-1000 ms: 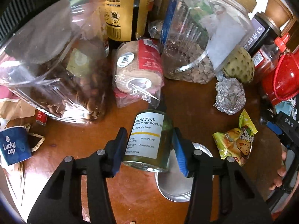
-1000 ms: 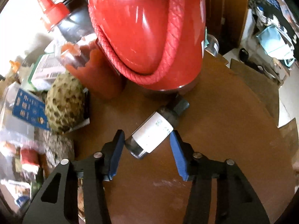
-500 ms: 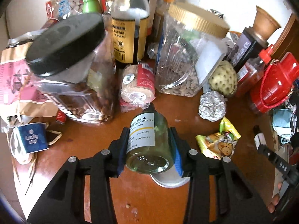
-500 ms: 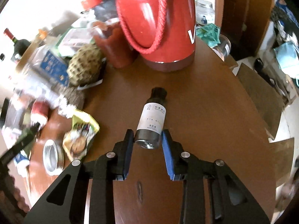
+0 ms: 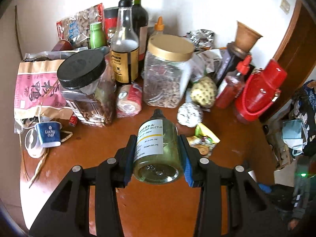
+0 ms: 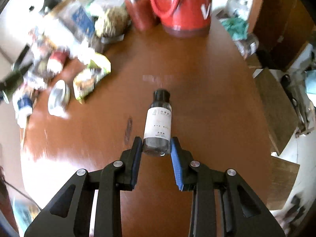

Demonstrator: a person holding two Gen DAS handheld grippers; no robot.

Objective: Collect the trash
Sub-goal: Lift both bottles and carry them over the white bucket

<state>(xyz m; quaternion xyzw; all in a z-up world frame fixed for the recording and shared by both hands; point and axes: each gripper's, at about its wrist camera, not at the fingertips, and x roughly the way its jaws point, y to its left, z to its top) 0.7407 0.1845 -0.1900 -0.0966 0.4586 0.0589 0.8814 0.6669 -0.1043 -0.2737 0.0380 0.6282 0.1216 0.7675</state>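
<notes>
A clear pump bottle with a white and yellow label is clamped between the blue pads of the left gripper, its base turned toward the camera and its dark cap pointing away. It is held up over the brown table. A small dark bottle with a white label and black cap is clamped in the same way by the right gripper, base toward the camera, above a bare part of the table.

Just past the pump bottle, a yellow snack wrapper and a ball of crumpled foil are seen lying on the table. Behind them a clear jar with a gold lid, a jar with a black lid and a wrapped roll of bandage are crowded together. Further back, a soy sauce bottle and a wine bottle are stood against the wall. A blue paper cup is seen on its side to the left, beside a pink and brown bag. To the right, a scaly green fruit, a red squeeze bottle and a red flask with a cord handle are grouped near the table edge.

In the right wrist view, a round metal lid is visible beside the snack wrapper; much of the left side there is blurred.
</notes>
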